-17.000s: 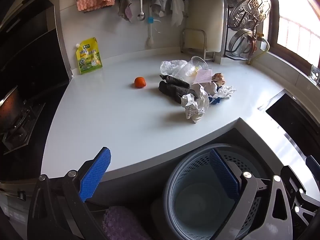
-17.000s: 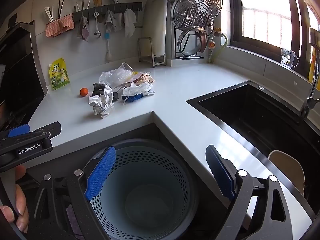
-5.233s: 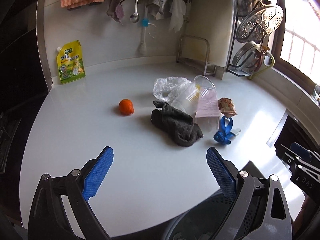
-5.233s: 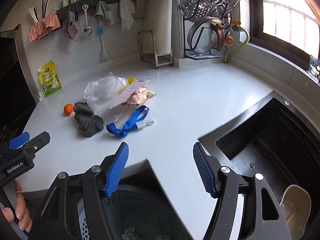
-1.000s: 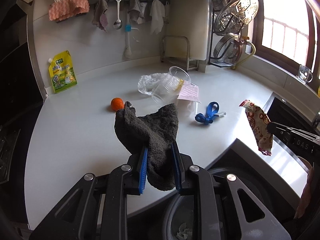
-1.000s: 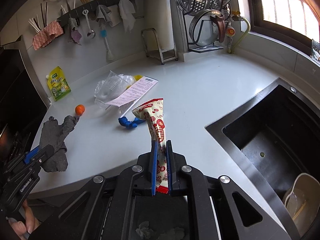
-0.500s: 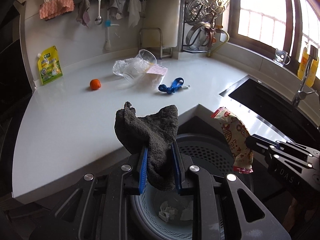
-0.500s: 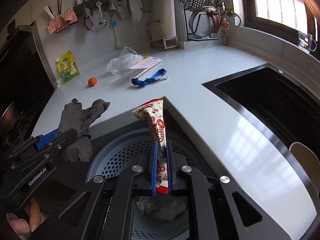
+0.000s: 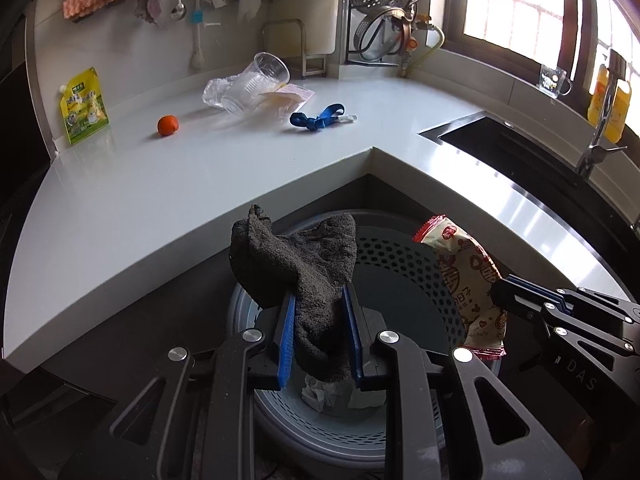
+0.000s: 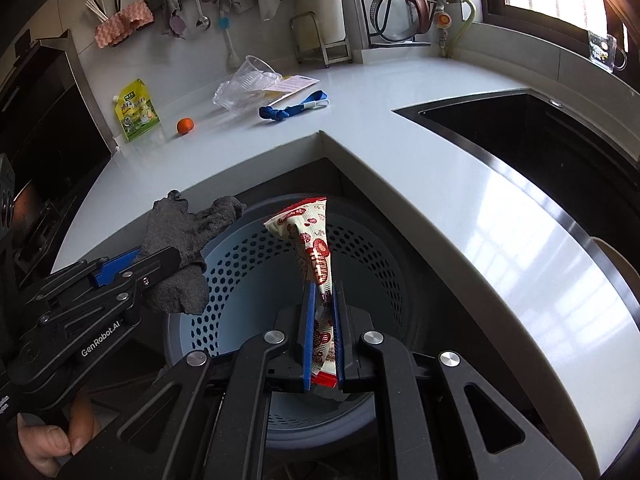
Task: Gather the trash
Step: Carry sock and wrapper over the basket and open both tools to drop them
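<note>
My left gripper is shut on a dark grey cloth and holds it over the grey perforated trash bin. The cloth also shows in the right wrist view. My right gripper is shut on a red-and-white snack wrapper, also above the bin. The wrapper shows at the right of the left wrist view. Crumpled paper lies in the bin's bottom.
On the white counter lie a clear plastic cup on a plastic bag, a paper slip, a blue strap, an orange ball and a yellow pouch. A black sink is at the right.
Both grippers have moved further back from the counter and down over the bin, each still holding its item. The bin's inside now fills more of both views.
</note>
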`<state>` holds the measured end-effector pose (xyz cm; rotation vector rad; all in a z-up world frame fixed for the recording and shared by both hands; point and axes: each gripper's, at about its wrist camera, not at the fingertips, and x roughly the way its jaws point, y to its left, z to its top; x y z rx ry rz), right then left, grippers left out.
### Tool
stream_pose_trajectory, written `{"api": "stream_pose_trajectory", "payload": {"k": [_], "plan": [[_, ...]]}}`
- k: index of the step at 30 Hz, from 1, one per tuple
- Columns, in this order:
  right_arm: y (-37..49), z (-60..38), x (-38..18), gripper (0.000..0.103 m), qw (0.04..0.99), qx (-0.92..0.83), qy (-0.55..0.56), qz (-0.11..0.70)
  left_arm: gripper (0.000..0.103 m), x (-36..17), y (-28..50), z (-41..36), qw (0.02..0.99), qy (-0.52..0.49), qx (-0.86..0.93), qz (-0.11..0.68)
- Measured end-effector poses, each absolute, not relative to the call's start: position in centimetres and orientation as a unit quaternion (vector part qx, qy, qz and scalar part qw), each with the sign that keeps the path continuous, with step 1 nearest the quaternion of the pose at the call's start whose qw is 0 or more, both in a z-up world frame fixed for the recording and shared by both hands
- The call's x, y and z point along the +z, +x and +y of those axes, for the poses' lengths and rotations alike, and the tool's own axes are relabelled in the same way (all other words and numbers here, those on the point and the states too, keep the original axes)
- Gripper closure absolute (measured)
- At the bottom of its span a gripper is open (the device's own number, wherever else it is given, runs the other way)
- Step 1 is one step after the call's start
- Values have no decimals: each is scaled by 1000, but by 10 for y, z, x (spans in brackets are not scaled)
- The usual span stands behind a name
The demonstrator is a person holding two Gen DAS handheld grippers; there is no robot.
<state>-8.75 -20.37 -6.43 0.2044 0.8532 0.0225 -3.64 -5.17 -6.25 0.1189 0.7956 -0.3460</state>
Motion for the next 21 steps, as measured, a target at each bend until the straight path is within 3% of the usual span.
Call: {"api": "stream_pose_trajectory", "payload": {"k": [21], "plan": [[-71,-204,-104,95,881,19,108,460,78,-102,-18,-62,875,61,-173,448]]}}
